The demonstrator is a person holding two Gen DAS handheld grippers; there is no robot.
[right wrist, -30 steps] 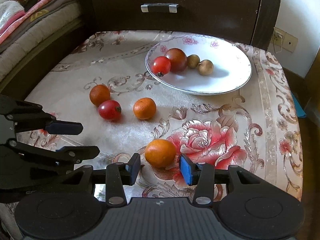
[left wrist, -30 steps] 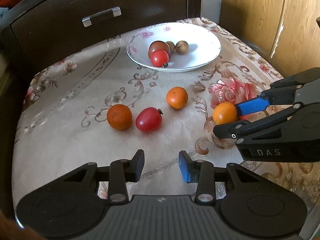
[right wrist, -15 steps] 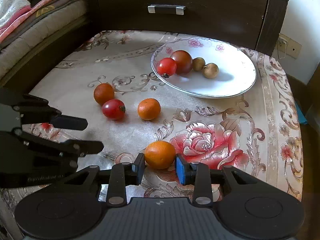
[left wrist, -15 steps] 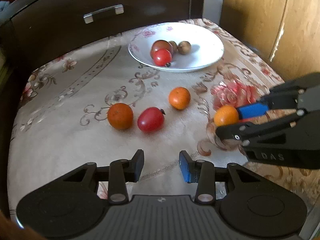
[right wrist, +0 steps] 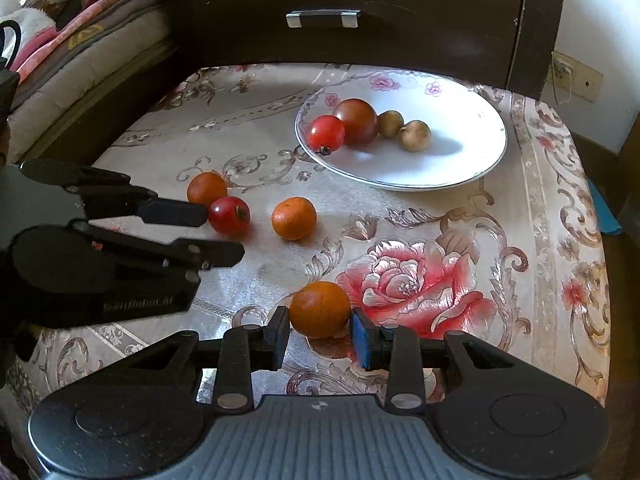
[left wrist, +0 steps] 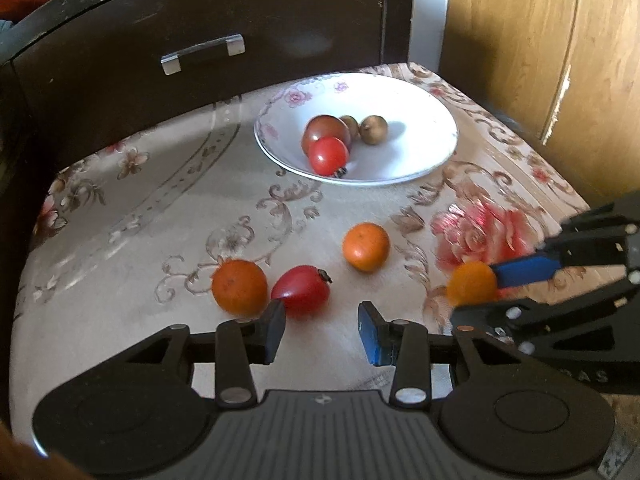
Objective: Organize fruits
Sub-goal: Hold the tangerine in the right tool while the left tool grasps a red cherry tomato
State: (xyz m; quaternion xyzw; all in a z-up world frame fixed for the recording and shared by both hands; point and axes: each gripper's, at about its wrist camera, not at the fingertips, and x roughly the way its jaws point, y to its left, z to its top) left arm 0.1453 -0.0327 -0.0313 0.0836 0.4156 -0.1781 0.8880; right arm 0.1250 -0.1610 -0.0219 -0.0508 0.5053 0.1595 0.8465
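A: So, the orange (right wrist: 320, 309) now sits squeezed between both pads of the right gripper (right wrist: 320, 334), still low over the floral cloth (right wrist: 420, 280); a second ago the pads stood off it on either side.

B: And the left gripper (left wrist: 320, 330)?

A: Jaws spread, nothing between them. It has come forward: its dark pad now overlaps the red tomato (left wrist: 302, 290), which a second ago lay well ahead of the tips.

B: What else is loose on the cloth?

A: A second orange (left wrist: 239, 287) touching that tomato, and a third orange (left wrist: 366, 247) a little apart.

B: The plate?

A: The white plate (right wrist: 460, 160) holds a red tomato (right wrist: 327, 133) against a darker tomato (right wrist: 356, 121), plus two small brown fruits (right wrist: 404, 131) side by side.

B: Anything unclear?

A: From the left wrist camera the gripped orange is blurred and its lower part is cut off by the right gripper's near finger. I can't tell whether it rests on the cloth or is just lifted.
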